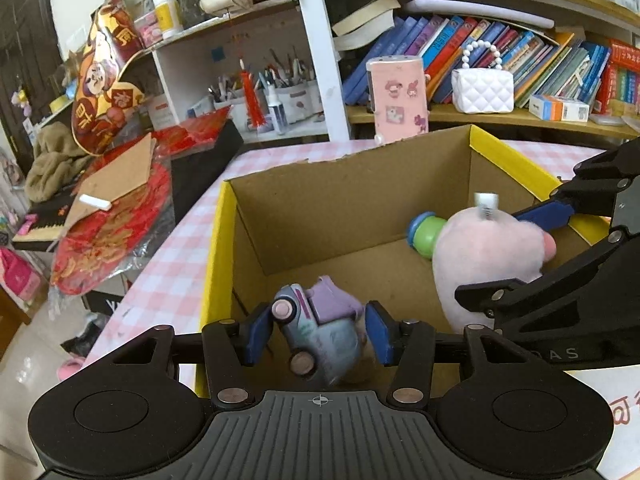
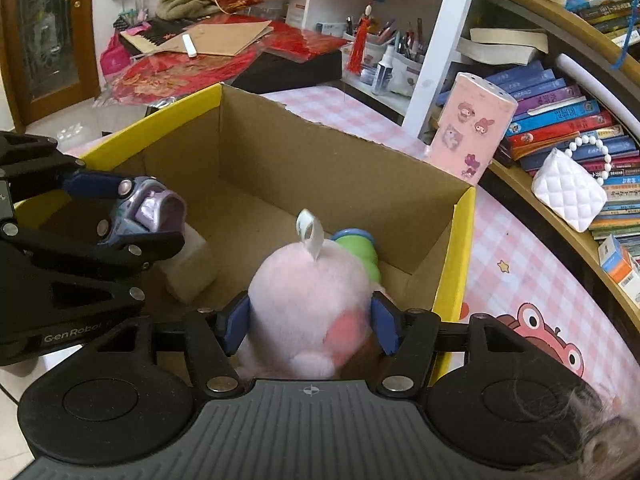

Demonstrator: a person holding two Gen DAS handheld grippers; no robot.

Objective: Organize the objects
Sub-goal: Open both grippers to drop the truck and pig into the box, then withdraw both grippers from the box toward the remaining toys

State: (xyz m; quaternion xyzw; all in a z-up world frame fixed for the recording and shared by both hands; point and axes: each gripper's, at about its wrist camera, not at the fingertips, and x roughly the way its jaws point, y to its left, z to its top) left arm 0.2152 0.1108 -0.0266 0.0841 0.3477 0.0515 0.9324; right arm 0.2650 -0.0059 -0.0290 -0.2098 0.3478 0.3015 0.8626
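An open cardboard box [image 1: 218, 248] with yellow outer walls stands on the pink checked tablecloth [image 1: 168, 264]. My left gripper [image 1: 320, 320] is shut on a small grey-and-purple toy car [image 1: 324, 336], tilted nose down just inside the box's near left corner. In the right wrist view the car [image 2: 140, 208] hangs at the left, above a white block [image 2: 192, 264] on the box floor. My right gripper [image 2: 310, 320] has its pads against the sides of a pink plush toy [image 2: 308, 304] low inside the box [image 2: 456, 264]. A green and blue toy [image 2: 358, 248] lies behind the plush.
A pink sticker-covered case [image 2: 472, 132] stands just beyond the box's far wall. Bookshelves with a white quilted bag [image 1: 482, 90] run behind the table. A cluttered keyboard with red paper and cardboard [image 1: 116, 184] sits to the left. The far half of the box floor is bare.
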